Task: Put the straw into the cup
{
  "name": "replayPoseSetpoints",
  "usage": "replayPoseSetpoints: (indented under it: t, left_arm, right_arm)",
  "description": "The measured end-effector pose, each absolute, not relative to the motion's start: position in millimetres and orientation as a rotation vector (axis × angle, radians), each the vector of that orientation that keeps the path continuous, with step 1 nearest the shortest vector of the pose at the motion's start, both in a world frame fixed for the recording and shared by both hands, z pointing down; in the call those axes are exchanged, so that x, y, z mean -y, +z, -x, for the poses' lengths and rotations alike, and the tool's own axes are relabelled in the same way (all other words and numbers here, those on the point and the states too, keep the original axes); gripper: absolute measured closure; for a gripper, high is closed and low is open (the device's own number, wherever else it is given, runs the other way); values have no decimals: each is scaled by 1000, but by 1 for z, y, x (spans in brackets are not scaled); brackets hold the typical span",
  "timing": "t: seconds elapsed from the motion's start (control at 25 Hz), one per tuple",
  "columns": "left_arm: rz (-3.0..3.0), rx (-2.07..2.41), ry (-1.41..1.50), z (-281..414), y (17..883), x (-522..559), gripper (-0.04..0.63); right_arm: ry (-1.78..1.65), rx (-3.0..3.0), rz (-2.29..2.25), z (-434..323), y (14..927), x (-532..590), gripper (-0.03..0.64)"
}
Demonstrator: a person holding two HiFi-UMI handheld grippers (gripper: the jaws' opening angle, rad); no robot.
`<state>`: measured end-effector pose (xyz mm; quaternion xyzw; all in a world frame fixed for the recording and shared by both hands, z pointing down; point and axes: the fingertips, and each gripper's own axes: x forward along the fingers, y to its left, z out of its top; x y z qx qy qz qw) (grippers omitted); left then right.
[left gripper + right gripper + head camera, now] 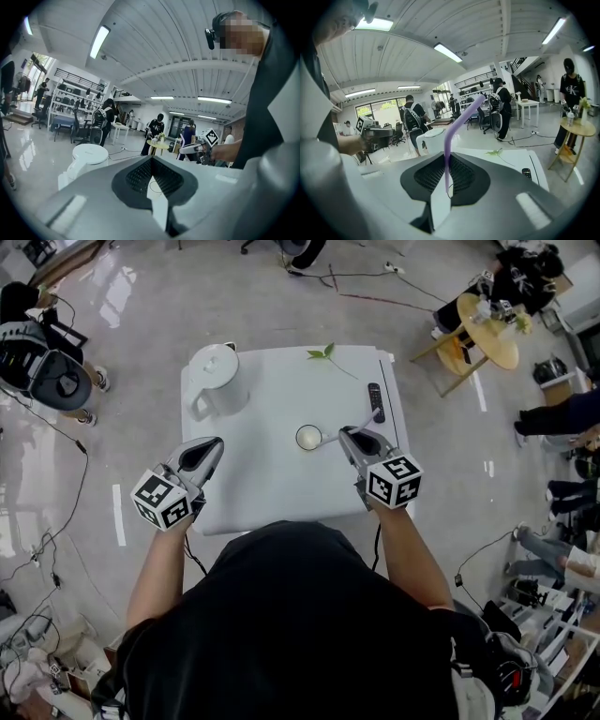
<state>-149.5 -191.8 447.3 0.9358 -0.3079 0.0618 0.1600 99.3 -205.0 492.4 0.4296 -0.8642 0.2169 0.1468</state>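
Observation:
A small white cup stands upright near the middle of the white table. My right gripper hovers just right of the cup, shut on a pale purple bent straw. In the right gripper view the straw rises from between the jaws and bends to the right at its top. Its lower end points toward the cup. My left gripper is shut and empty over the table's left side, well left of the cup. The kettle shows ahead of the left gripper.
A white electric kettle stands at the table's back left corner. A green leaf sprig lies at the back edge and a dark remote lies near the right edge. People, chairs and a round wooden table surround the table.

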Motion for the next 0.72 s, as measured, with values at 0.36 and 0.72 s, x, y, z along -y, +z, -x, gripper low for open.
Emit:
replayPoseSetpoints:
  t: [0.36, 0.72]
  left_arm:
    - [-2647, 879, 188, 145, 462, 209, 595]
    - [-2628, 882, 204, 142, 469, 220, 595]
  right_arm:
    - [650, 2461, -1200, -101, 511, 221, 557]
    - [691, 2433, -1178, -104, 532, 229, 557]
